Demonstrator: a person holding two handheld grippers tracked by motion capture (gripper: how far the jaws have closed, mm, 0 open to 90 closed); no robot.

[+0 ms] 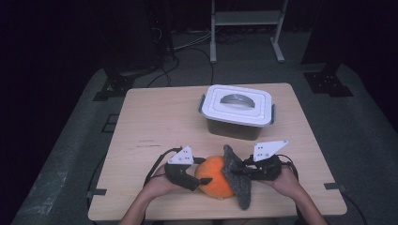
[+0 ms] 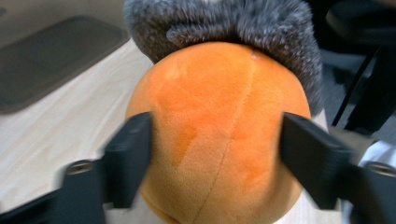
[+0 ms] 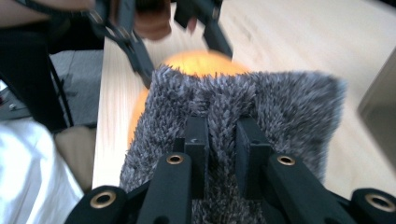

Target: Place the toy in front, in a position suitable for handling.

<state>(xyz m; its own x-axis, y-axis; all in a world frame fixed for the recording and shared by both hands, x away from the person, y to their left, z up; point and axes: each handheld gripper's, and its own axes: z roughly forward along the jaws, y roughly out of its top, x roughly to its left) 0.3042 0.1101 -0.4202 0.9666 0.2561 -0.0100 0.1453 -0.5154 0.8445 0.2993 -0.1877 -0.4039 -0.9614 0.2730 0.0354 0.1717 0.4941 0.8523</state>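
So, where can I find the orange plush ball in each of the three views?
High view: orange plush ball, bottom centre, between both grippers.
Left gripper view: centre, between the black jaws.
Right gripper view: upper centre, behind the grey cloth.
Shared landmark: the grey cloth touching it.

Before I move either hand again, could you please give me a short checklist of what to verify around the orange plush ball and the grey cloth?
1. Left tool has the orange plush ball between its jaws, one on each flank: ok.
2. Left tool clamped firmly on the ball: cannot tell; the jaws are at the surface, but no dent shows.
3. Right tool pinches a fold of the grey cloth: ok.
4. Cloth lies against the ball's far side: ok, it touches there in the high view.
5. Ball rests on the table: ok.
6. White-lidded box stands apart from both hands, lid on: ok.
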